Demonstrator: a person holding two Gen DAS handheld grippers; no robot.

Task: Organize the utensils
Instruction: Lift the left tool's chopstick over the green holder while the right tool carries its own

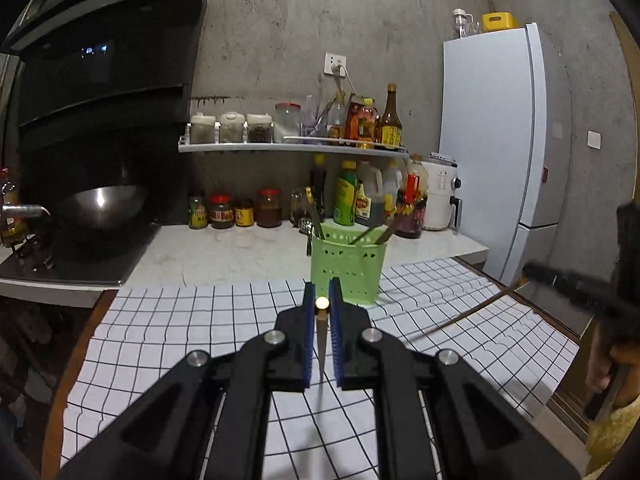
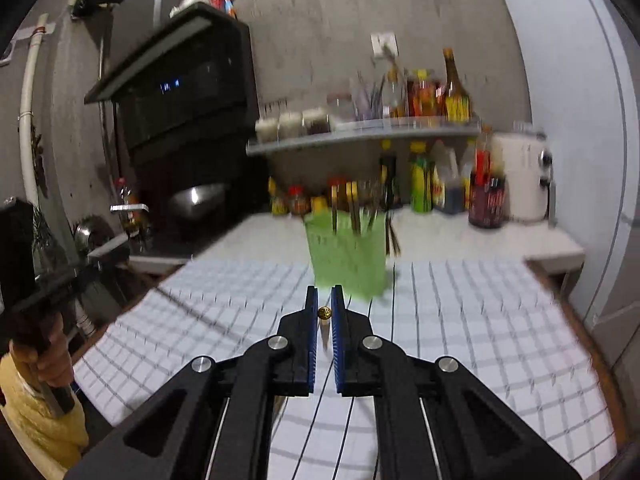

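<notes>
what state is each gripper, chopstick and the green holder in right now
left gripper: shut on chopstick
right gripper: shut on second chopstick
green holder: upright on checked cloth, utensils already standing inside

Dim indoor light throughout; the left wrist view is fairly sharp, the right wrist view motion-blurred across the checked cloth (image 2: 480, 320), with fisheye bending and dark corners in both

Green perforated holder (image 1: 347, 268) upright, chopsticks (image 1: 368, 234) inside.
</notes>
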